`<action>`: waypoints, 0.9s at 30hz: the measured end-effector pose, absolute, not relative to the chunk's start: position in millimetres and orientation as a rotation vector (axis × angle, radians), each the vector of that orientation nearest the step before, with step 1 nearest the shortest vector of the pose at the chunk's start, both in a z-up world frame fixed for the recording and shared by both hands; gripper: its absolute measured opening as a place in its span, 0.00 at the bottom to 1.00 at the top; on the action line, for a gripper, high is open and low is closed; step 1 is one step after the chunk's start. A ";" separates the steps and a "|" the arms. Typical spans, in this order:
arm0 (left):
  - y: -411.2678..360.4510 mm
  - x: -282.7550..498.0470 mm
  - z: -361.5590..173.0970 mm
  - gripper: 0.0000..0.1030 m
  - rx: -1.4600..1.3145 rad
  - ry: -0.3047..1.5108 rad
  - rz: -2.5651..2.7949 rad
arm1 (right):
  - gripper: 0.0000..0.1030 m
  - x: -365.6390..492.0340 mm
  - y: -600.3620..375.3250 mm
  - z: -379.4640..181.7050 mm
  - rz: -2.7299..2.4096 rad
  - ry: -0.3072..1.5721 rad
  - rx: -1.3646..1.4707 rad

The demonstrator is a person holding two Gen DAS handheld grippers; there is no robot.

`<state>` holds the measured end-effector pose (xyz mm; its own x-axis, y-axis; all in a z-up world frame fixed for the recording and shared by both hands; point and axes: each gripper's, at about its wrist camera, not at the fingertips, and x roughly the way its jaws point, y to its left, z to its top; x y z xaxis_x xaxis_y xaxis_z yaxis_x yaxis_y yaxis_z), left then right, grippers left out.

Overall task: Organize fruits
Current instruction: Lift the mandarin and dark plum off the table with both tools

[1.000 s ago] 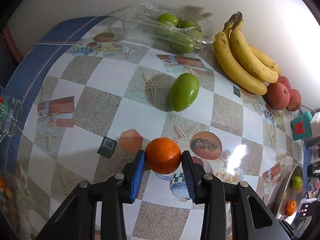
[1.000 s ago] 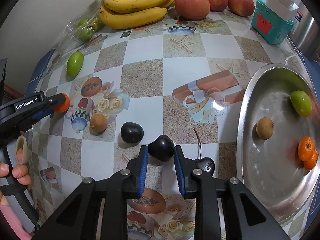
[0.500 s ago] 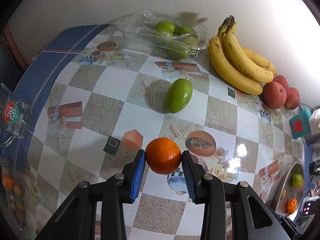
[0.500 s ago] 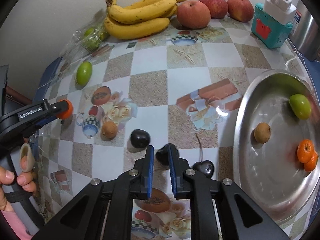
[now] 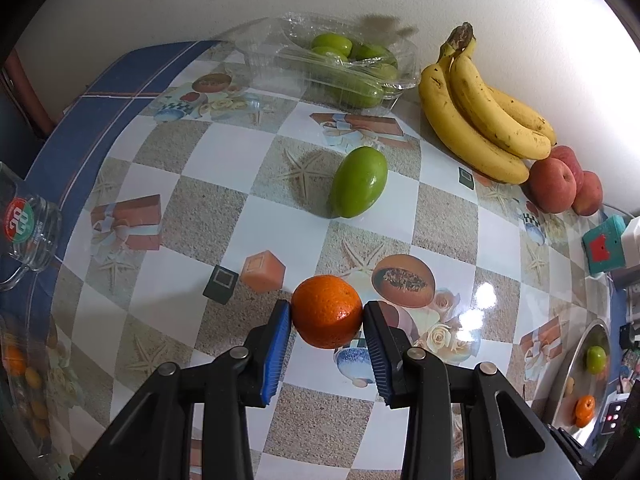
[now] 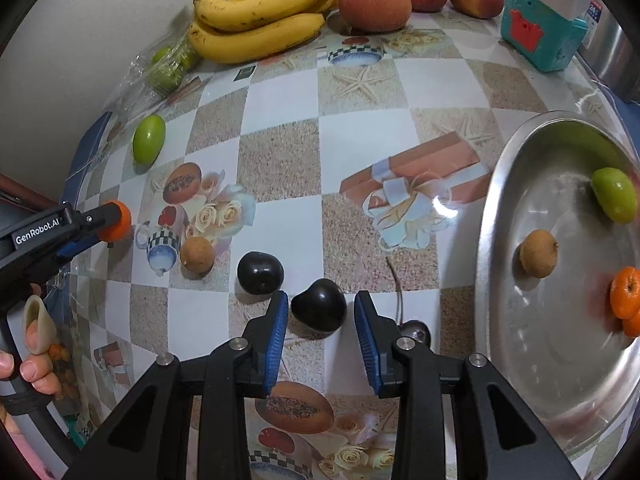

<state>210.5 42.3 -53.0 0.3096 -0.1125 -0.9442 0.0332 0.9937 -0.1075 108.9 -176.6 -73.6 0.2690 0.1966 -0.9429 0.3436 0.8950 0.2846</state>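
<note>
An orange (image 5: 327, 311) is pinched in the left gripper (image 5: 326, 322) above the table (image 5: 200, 216). Only the right view shows the tray (image 6: 496, 216) and a dark plum (image 6: 319, 311) lying untouched between the pads of the right gripper (image 6: 321, 334), whose jaws, pressed together half a second earlier, have just been opening.

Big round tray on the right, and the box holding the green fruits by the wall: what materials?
Tray: looks like metal, probably stainless steel; silvery, glossy, with blurred reflections of the fruit lying in it. Box: thin clear plastic, likely a clamshell; see-through, creased, with glare on its ridges.
</note>
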 end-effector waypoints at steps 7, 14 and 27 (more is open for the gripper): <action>42.3 210.4 -55.2 0.39 -0.072 1.256 -0.092 | 0.34 110.8 -173.5 -77.9 -0.105 1.307 0.474; 41.7 209.7 -55.0 0.39 -0.062 1.254 -0.086 | 0.33 109.4 -171.8 -77.9 -0.104 1.298 0.457; 37.9 207.4 -47.7 0.39 -0.027 1.234 -0.071 | 0.29 101.5 -183.2 -44.3 -0.120 1.220 0.504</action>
<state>207.4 37.9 -47.7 0.3286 -0.0686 -0.9420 0.0392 0.9975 -0.0589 101.5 -183.2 -44.3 0.3524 0.1772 -0.9189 0.3532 0.8841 0.3060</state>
